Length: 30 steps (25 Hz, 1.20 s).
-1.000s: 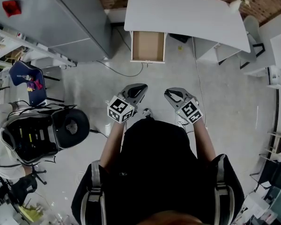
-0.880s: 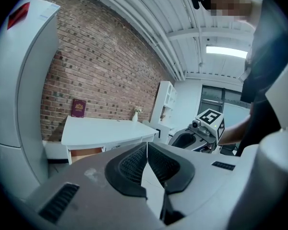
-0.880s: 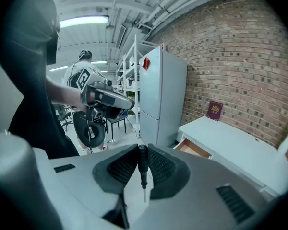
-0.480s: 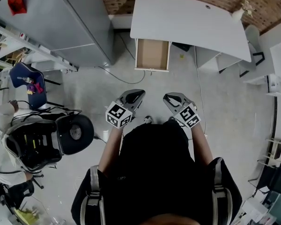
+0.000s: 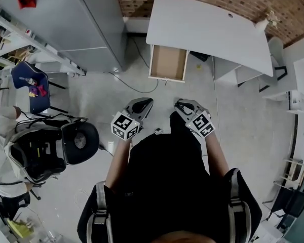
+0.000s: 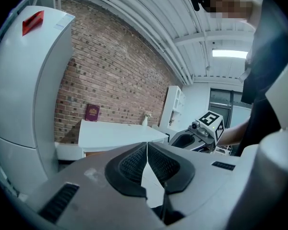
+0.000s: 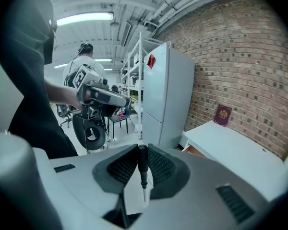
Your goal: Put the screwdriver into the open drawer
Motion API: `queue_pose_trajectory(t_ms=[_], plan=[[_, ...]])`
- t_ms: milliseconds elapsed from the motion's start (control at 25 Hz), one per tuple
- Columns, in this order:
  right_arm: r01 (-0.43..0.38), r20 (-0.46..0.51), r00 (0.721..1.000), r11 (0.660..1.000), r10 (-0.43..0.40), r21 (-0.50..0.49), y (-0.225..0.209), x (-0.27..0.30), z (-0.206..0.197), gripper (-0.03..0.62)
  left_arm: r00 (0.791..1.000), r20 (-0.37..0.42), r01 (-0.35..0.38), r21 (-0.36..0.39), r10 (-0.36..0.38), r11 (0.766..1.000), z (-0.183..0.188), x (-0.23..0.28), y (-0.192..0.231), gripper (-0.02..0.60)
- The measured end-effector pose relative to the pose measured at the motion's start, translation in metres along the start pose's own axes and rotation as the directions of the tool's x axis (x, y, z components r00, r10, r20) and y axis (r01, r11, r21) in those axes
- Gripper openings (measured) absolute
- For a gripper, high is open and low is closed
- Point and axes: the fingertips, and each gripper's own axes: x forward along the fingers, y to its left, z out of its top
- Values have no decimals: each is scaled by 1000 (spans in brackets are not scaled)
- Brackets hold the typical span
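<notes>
Gripping a screwdriver (image 7: 143,171) by its dark handle in the right tool (image 7: 143,152), close to the body; holding the left tool (image 6: 147,150) beside it, jaws together on nothing. Well ahead across the floor (image 5: 157,92), facing the open drawer (image 5: 167,63) pulled out from under the white counter (image 5: 207,29). Best to close that gap first, then bring the right tool low over the drawer, level the screwdriver, and part the jaws only once inside its walls.
</notes>
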Motion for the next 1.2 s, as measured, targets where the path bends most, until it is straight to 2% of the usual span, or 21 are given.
queue_pose_trajectory(t_ms=[320,680,1200], plan=[[-45,-8,999,999,45,-26,-19,17,3,120,998,13,-64,-21,64,998,3,0,18,17],[-92,-16,996,995,92,-39,-56,33,6,120,994,16,-107,-40,108,993,14,23,43,17],[-183,-64,981,983,181,-26,-124,64,-8,120,988,-43,-155,-92,151,984,13,71,78,17]])
